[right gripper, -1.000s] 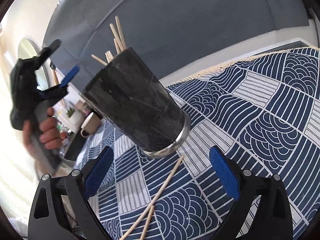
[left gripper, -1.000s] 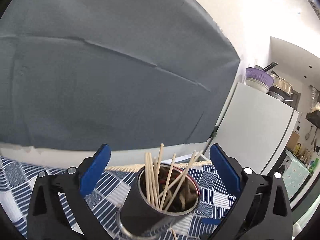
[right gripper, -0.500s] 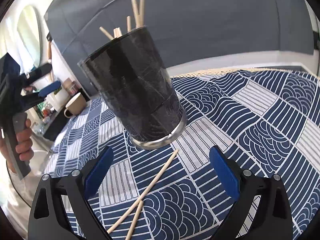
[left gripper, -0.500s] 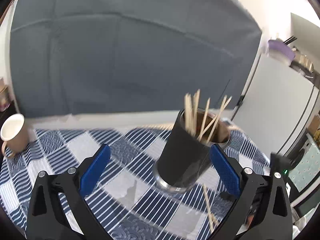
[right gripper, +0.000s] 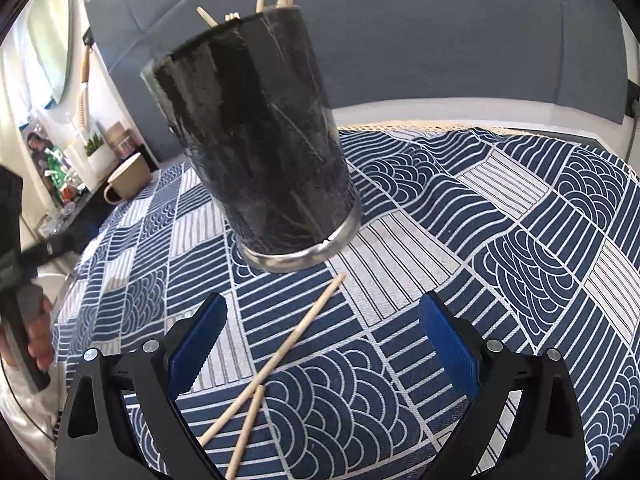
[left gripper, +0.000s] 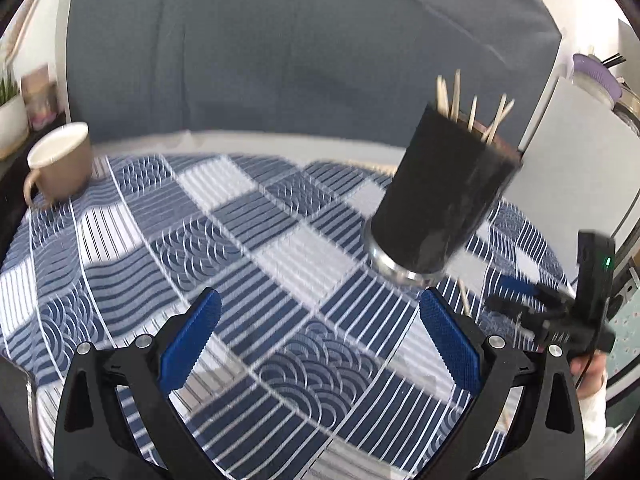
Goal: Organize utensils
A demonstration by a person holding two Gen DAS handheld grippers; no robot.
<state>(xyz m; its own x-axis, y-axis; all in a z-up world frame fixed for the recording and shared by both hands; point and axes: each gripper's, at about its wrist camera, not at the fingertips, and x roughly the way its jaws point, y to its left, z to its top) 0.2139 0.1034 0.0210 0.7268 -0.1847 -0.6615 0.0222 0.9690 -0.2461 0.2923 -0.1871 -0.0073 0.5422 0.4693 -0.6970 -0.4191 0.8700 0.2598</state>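
Left wrist view: left gripper (left gripper: 316, 344) is hanging wide and empty over the bench (left gripper: 200, 240), black utensil holder (left gripper: 440, 200) with chopsticks standing off right, beige mug (left gripper: 60, 164) far left. Right wrist view: right gripper (right gripper: 322, 346) is spread wide and empty above two loose chopsticks (right gripper: 276, 356), barely visible from the left; risk is sticks rolling or clipping the holder.

No legible text, labels or numbers anywhere.
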